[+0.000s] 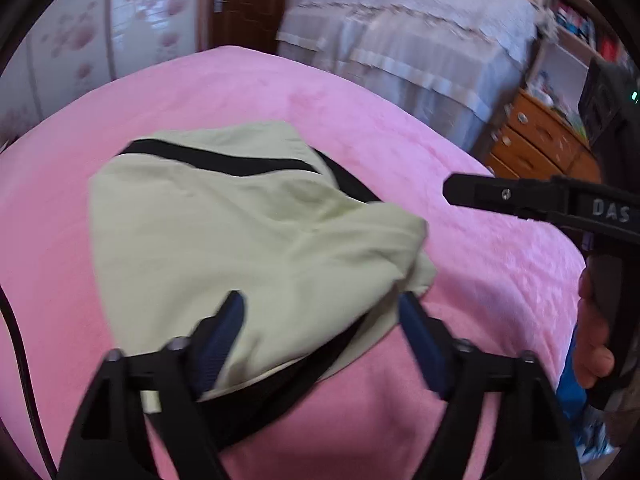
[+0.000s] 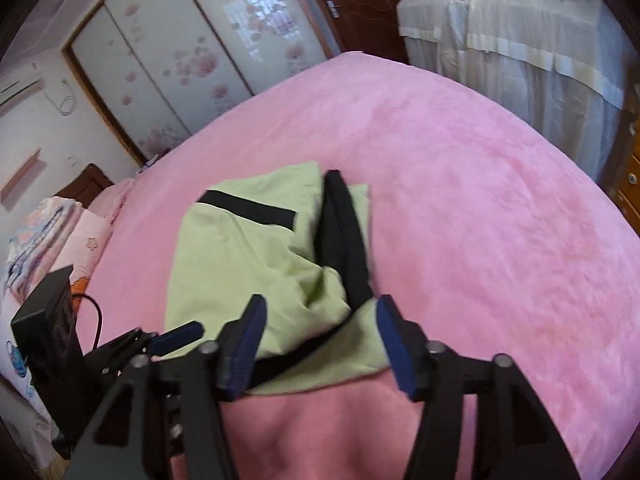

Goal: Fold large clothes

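The folded cotton garment [image 2: 240,256] is pale yellow-green with black bands, lying on a fluffy bubblegum-pink bedspread [image 2: 480,208]. Frosted wardrobe doors [image 2: 168,64] have pink flower prints, and the gripper pads [image 1: 424,344] are dark blue.

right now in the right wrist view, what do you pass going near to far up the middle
right gripper with open jaws → green garment → pink blanket → wardrobe doors

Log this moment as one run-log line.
garment: folded on pink blanket | left gripper: open, empty | right gripper: open, empty
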